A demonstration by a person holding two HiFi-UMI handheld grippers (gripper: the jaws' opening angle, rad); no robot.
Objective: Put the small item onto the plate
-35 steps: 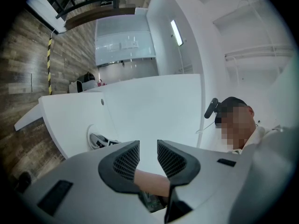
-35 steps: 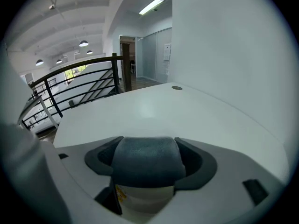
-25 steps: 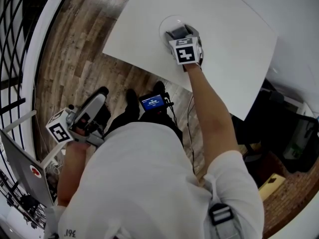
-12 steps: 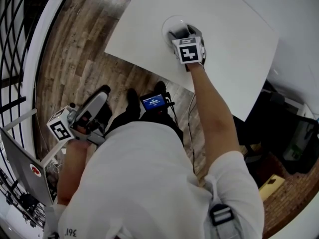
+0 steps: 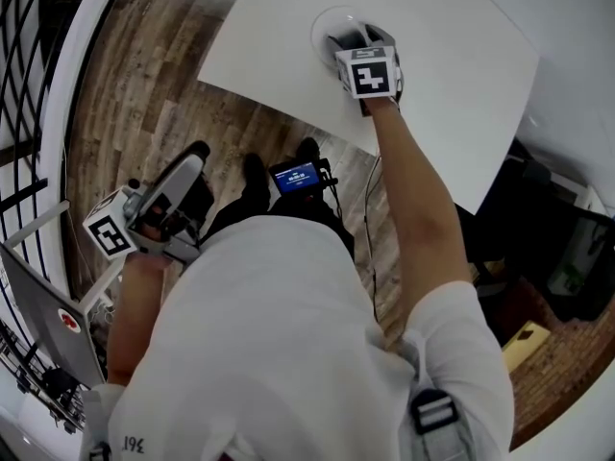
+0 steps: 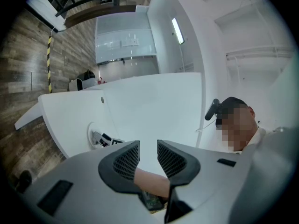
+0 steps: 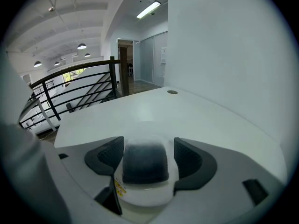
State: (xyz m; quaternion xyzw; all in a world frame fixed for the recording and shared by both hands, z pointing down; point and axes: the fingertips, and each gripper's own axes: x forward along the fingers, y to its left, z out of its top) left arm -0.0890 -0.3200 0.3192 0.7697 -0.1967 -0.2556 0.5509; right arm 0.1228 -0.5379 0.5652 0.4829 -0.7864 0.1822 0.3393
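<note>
A round white plate (image 5: 330, 22) lies near the front edge of the white table (image 5: 452, 84). My right gripper (image 5: 353, 42) reaches over the plate, its marker cube toward me. In the right gripper view its two dark jaws sit against both sides of the small item (image 7: 145, 164), a rounded white piece with a dark top and a yellow label. My left gripper (image 5: 184, 182) hangs low at my left side, away from the table, over the floor. Its jaws (image 6: 148, 154) stand apart with nothing between them; only my forearm shows behind the gap.
A laptop (image 5: 43, 320) stands at the lower left, beside a black railing (image 5: 19, 65). A small device with a blue screen (image 5: 296, 176) sits on the wooden floor by my feet. The table (image 7: 187, 111) stretches bare beyond the right gripper, a wall along its right.
The right gripper has stayed at the plate with the item, edging slightly farther over it. The left gripper has hardly moved.
</note>
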